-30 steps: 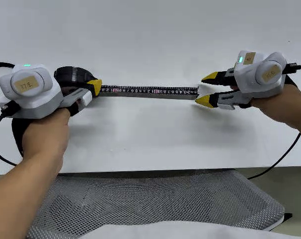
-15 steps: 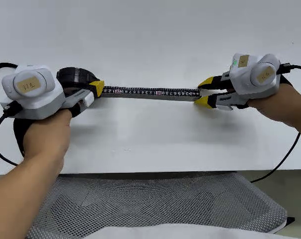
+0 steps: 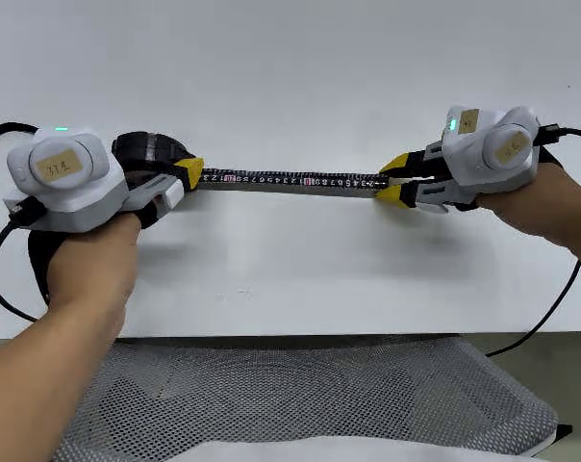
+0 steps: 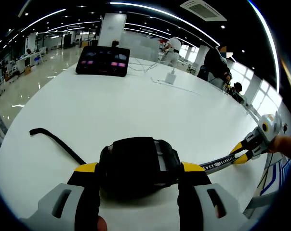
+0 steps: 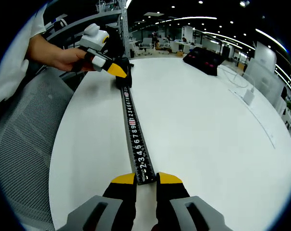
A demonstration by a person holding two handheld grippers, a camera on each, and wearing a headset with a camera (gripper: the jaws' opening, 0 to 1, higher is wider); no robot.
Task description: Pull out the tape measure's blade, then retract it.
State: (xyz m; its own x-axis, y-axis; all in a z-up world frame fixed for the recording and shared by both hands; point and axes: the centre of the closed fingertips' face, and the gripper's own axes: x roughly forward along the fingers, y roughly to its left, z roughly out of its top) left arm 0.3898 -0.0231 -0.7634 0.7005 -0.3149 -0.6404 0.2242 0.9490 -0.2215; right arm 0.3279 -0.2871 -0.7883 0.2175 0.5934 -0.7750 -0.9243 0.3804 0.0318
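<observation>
A black tape measure case (image 3: 148,151) sits on the white table, held between the yellow-tipped jaws of my left gripper (image 3: 180,171); its dark body (image 4: 138,161) shows in the left gripper view with my left gripper (image 4: 138,167) shut on it. The dark numbered blade (image 3: 286,179) stretches rightward from the case to my right gripper (image 3: 391,179), which is shut on the blade's end. In the right gripper view the blade (image 5: 134,137) runs straight away from my right gripper (image 5: 146,178) toward the case (image 5: 124,75).
The white table (image 3: 290,67) spreads wide behind the blade. A black cable (image 4: 56,140) lies left of the case. A dark tray (image 4: 103,61) stands at the table's far side. A grey mesh chair (image 3: 300,390) sits below the front edge.
My right gripper has shut onto the blade's end; a second ago its jaws stood apart around it. Both grippers and the tape sit slightly higher in the head view.
</observation>
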